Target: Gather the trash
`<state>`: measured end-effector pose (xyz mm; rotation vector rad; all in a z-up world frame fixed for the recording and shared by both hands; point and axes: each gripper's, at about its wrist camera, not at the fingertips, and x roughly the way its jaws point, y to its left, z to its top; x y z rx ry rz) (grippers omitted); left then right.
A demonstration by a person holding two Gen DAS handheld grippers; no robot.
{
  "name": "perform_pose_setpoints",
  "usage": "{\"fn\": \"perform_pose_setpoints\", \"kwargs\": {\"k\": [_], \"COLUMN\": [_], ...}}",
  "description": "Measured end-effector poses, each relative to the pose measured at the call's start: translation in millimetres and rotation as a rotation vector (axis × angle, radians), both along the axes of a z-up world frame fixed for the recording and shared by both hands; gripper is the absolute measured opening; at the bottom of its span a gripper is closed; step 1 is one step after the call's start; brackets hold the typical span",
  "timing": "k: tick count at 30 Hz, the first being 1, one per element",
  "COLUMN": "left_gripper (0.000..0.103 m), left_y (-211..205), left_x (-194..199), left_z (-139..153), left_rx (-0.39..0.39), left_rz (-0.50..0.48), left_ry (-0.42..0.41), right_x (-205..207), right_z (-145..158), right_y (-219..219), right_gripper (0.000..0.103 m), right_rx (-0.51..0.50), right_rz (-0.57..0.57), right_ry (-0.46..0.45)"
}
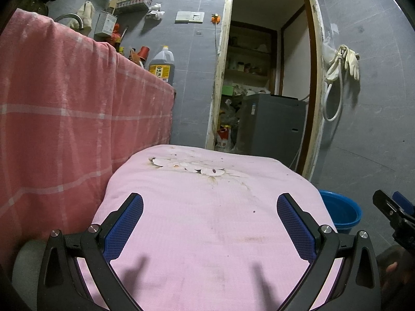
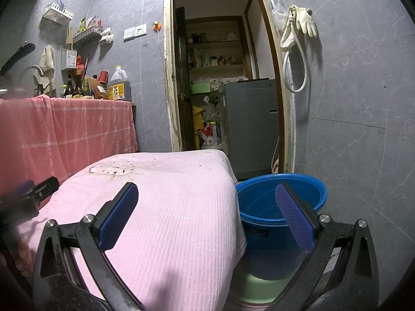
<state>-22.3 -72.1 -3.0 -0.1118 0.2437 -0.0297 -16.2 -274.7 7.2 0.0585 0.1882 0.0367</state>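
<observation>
Trash (image 1: 186,166): flat white scraps at the far end of the pink-covered surface (image 1: 207,220), hard to make out — could be peelings or paper, cannot tell. Surface's near edge cut off by the frame. Blue bucket (image 2: 262,233) stands on the floor just beside the surface's right edge; its inside is only partly visible, its base hidden behind a green basin (image 2: 262,289).

Left gripper (image 1: 210,203) hovers over the near half of the surface, fingers spread wide, nothing between them. Right gripper (image 2: 206,194) straddles the surface's right edge: left finger over the cloth, right finger over the bucket mouth, spread wide, holding nothing.

Left side boxed in by a red checked cloth (image 1: 64,108) hanging from a higher counter. Open doorway (image 2: 223,77) far centre, washing machine (image 2: 251,127) inside it.
</observation>
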Motion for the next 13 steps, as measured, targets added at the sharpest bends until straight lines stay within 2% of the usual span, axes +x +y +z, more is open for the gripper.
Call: {"fn": "perform_pose_setpoints", "kwargs": {"k": [13], "left_gripper": [0.101], "left_y": [-1.7], "left_x": [2.1], "left_z": [-2.3], "left_rx": [-0.009], "left_rz": [-0.011], "left_ry": [0.02], "right_x": [0.0], "right_z": [0.3], "right_y": [-0.8], "right_gripper": [0.103], "right_rx": [0.0], "right_rz": [0.001], "right_ry": [0.001]}}
